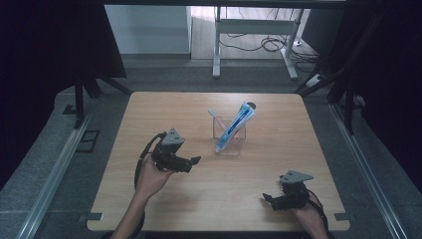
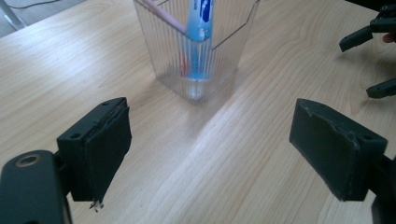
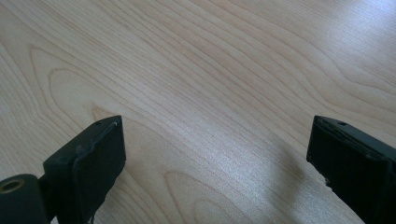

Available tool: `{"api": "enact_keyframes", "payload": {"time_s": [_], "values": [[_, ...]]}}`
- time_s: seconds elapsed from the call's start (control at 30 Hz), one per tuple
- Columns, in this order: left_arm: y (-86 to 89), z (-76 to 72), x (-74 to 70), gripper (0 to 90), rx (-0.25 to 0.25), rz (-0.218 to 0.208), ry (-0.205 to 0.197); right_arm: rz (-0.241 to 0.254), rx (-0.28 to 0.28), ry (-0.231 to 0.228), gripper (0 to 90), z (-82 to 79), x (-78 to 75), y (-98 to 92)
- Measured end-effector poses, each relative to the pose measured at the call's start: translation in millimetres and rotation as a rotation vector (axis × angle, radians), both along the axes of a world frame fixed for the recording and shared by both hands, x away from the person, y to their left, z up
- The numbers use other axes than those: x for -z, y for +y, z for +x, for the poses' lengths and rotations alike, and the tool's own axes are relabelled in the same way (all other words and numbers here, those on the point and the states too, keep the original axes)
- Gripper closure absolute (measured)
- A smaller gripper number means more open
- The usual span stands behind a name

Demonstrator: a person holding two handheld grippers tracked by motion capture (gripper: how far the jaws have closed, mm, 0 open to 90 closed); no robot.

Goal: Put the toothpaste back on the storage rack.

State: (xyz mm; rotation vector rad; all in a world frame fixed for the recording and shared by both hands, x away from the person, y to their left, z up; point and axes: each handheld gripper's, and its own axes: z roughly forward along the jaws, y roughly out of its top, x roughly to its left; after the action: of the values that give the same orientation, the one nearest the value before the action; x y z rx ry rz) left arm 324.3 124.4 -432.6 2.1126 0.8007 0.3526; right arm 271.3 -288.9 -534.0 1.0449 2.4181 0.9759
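A clear ribbed cup [image 1: 230, 135], holding a toothpaste tube [image 1: 236, 124] and toothbrush [image 1: 214, 115], is seen mid-table. Left gripper [image 1: 191, 162] and right gripper [image 1: 268, 200] are held wide, empty. The cup is judged light, stiff, slippery; opposite walls should be gripped.

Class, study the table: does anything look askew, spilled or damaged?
Nothing is spilled or broken. The toothpaste tube leans steeply in the clear cup, jutting over its rim, and a pink toothbrush leans the other way.

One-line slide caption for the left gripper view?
Open left gripper faces a clear ribbed cup holding a blue toothpaste tube and pink toothbrush.
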Motion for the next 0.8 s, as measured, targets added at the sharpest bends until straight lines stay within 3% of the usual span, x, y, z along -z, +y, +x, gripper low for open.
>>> {"api": "enact_keyframes", "payload": {"time_s": [0.5,0.8], "values": [[32.0,-28.0,15.0,12.9,-0.057,0.003,-0.005,-0.004,0.000,0.001,4.4,-0.1,0.3,0.4],[43.2,-44.2,32.4,12.9,-0.080,0.006,-0.013,-0.003,-0.002,0.000,4.3,-0.4,0.1,1.3]]}}
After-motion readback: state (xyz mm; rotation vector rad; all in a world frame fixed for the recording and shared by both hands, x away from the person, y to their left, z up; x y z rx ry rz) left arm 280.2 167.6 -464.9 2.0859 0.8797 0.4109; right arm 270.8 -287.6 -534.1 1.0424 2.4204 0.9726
